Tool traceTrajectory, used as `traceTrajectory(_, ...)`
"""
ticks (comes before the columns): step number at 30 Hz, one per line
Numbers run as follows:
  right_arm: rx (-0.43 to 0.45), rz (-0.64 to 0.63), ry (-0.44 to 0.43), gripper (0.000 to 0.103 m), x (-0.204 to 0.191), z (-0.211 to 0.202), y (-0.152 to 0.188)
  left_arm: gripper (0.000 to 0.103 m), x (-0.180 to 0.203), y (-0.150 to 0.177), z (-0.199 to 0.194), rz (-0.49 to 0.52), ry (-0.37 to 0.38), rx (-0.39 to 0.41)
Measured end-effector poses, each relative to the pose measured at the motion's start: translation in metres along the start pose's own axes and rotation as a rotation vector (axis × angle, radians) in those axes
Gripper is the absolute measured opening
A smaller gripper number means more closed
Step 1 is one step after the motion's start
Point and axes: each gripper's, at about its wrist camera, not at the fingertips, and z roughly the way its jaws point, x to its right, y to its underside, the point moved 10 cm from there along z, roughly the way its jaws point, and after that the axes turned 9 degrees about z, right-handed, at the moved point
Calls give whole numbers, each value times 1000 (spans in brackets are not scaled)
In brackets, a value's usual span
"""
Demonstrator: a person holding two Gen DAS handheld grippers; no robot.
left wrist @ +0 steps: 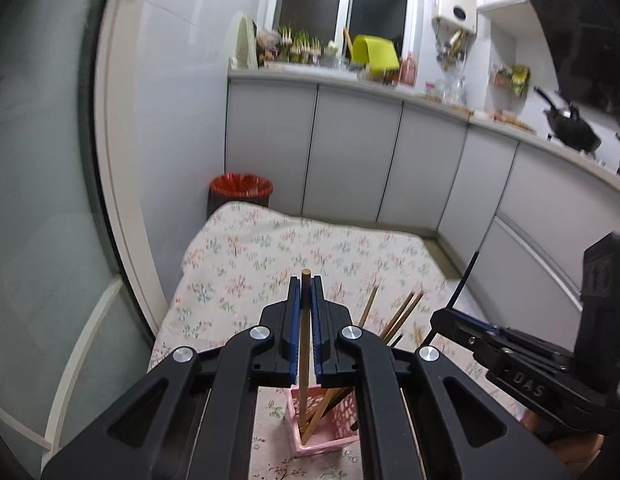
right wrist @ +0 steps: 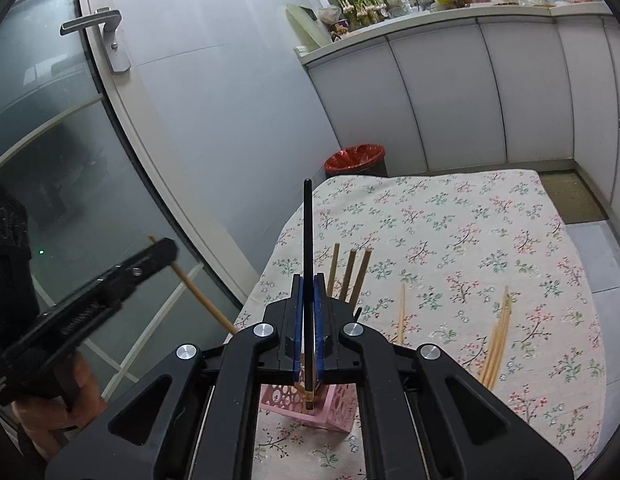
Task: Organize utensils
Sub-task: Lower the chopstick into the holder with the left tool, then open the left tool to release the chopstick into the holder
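Two grippers, each pinching one chopstick over the pink basket [right wrist: 310,404] at bottom centre: left gripper [left wrist: 305,300] grips a wooden chopstick [left wrist: 305,344], right gripper [right wrist: 309,300] a black chopstick [right wrist: 307,232]; best lowered upright, tips inside, then released.

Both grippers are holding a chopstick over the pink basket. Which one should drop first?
Probably the right gripper: its black chopstick already has its lower end at the pink basket opening. The left gripper's wooden chopstick seems to reach it too, so it's close.
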Motion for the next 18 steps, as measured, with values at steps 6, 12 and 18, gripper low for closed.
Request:
traceTrajectory(6, -73, 13, 32, 4, 8, 21, 18, 5, 1, 14, 29, 1, 16, -69)
traceTrajectory(12, -92, 22, 34, 17, 11, 24, 22, 7, 8, 13, 40, -48, 86, -64)
traceTrajectory(18, -59, 29, 19, 31, 13, 4, 8, 42, 15, 12, 38, -57, 89, -62)
